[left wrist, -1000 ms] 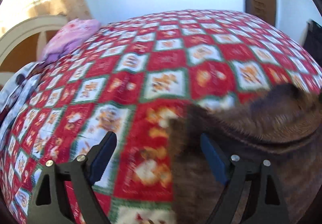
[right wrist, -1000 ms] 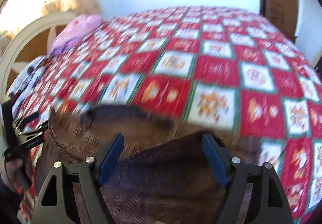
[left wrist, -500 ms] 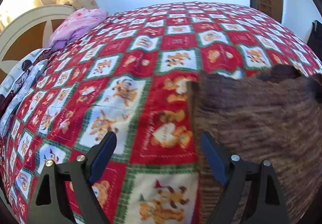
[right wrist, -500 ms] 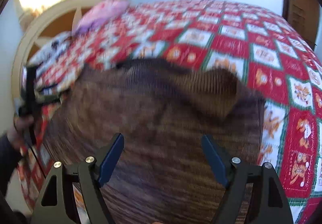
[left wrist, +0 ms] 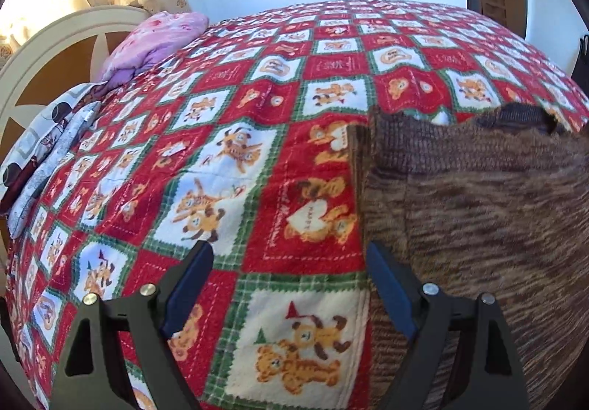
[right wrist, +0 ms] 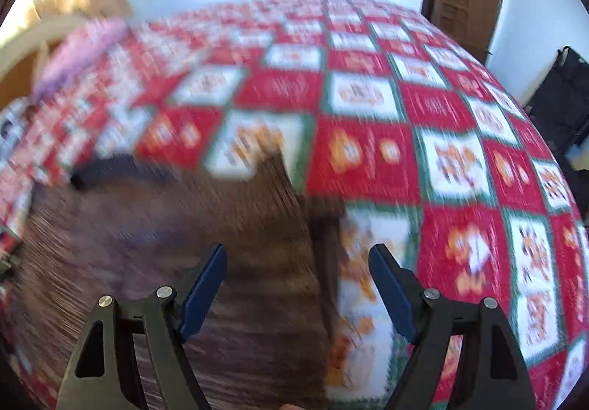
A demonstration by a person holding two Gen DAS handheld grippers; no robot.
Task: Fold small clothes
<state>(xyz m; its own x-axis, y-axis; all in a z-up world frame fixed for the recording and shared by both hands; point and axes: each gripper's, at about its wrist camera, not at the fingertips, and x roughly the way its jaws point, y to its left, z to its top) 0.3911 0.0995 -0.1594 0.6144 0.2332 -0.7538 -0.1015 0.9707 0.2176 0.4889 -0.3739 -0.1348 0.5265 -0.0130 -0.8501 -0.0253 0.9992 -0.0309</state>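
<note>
Left of the sweater [left wrist: 478, 218] the bed [left wrist: 257, 86] lies bare. Pillows [left wrist: 154, 38] crowd its far-left edge by the headboard [left wrist: 48, 53].

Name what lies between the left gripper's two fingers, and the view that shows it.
In the left wrist view, only the red teddy-bear bedspread lies between the open left gripper's fingers; the brown knitted garment's edge runs just beside its right finger, not between them.

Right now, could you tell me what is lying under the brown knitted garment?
The brown knitted garment lies spread on the red checked bear-print blanket, which shows all around it. Whatever is directly beneath the knit is covered.
</note>
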